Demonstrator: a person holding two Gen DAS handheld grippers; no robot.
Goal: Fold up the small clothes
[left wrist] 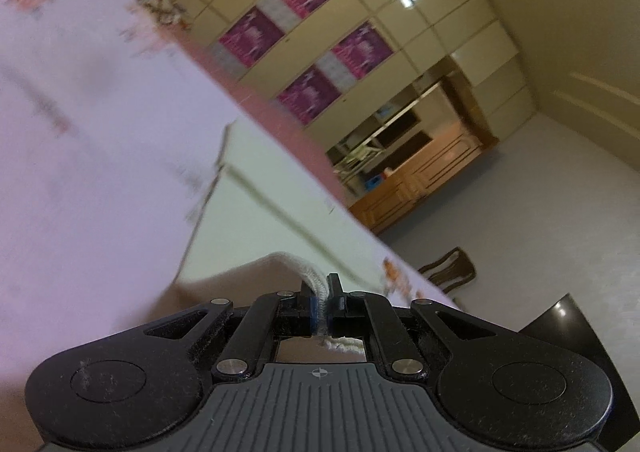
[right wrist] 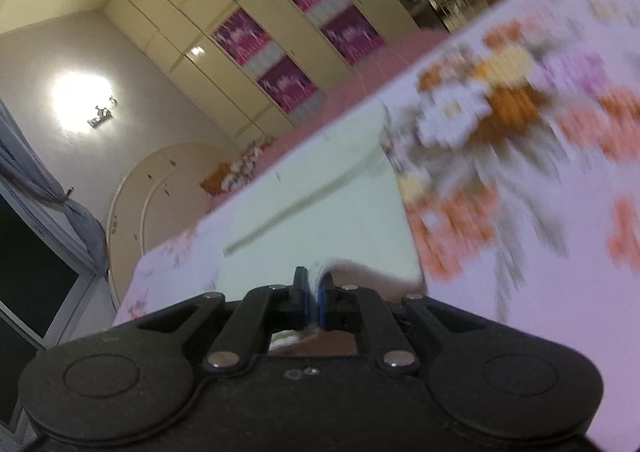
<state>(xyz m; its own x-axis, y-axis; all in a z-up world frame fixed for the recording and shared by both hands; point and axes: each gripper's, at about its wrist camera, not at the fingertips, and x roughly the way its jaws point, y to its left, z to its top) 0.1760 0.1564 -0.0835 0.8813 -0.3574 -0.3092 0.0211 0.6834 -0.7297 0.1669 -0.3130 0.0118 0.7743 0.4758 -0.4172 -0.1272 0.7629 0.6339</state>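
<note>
Both views tilted and blurred. My left gripper has its jaws clamped on a ribbed edge of the beige garment, which lies near me on the floral sheet. Right gripper is pinched on the same cloth. A pale green panel lies beyond it. Far wall: cream wardrobe with magenta panels; wall lamp lit at left.

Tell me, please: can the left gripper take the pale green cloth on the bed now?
Probably not yet. The left gripper is already shut on a beige garment, so its jaws are occupied. The pale green cloth lies open ahead, nothing covering it.
</note>
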